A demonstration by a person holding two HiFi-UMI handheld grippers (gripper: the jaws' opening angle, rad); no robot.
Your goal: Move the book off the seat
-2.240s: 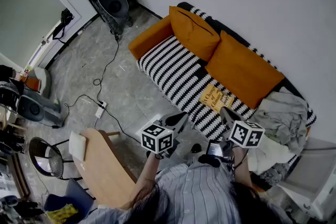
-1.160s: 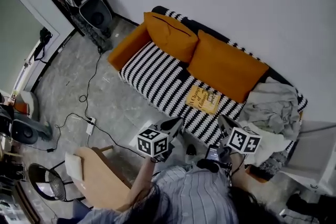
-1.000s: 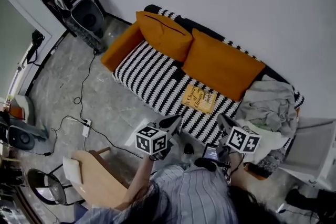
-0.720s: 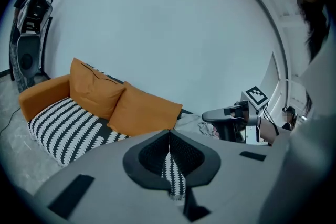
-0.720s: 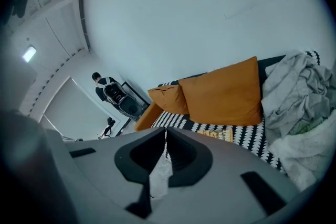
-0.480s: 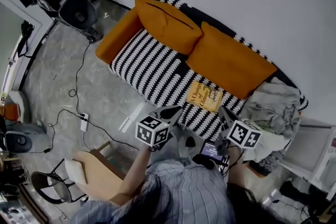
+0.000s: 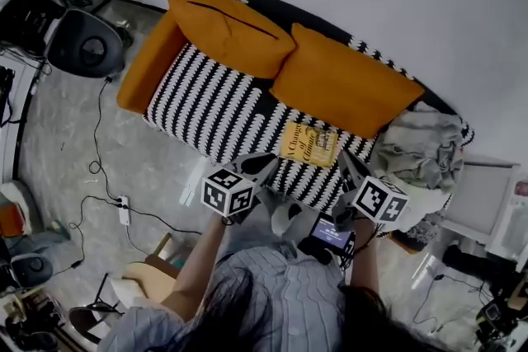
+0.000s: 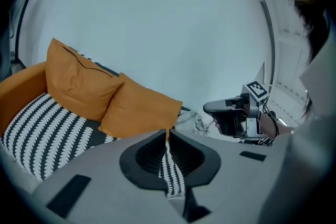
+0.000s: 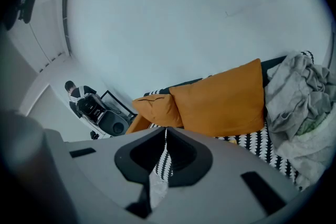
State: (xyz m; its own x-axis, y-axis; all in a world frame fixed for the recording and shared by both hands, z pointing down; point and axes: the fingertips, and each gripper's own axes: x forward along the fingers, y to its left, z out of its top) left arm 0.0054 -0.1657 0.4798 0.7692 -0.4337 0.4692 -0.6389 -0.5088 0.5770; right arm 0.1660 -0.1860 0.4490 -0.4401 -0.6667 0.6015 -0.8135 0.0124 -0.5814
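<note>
A yellow book [image 7: 308,144] lies flat on the black-and-white striped sofa seat [image 7: 210,103], in front of the right of two orange cushions [image 7: 342,82]. My left gripper [image 7: 266,166] is shut and empty, hovering at the seat's front edge just left of the book. My right gripper [image 7: 346,165] is also shut and empty, just right of the book. In the left gripper view the shut left gripper [image 8: 167,134] points at the cushions [image 8: 139,110]. The right gripper view shows the shut right gripper [image 9: 165,131] and the cushions [image 9: 220,99]. Neither gripper view shows the book.
Crumpled grey cloth [image 7: 417,148] is heaped on the sofa's right end. An orange armrest [image 7: 144,70] closes the left end. Black equipment [image 7: 82,41] stands on the floor at far left, with a cable and power strip [image 7: 124,210]. A white shelf [image 7: 487,202] stands right.
Both grippers have moved forward to the sofa's front edge, and the book now lies just beyond and between their tips. Both stay shut.
</note>
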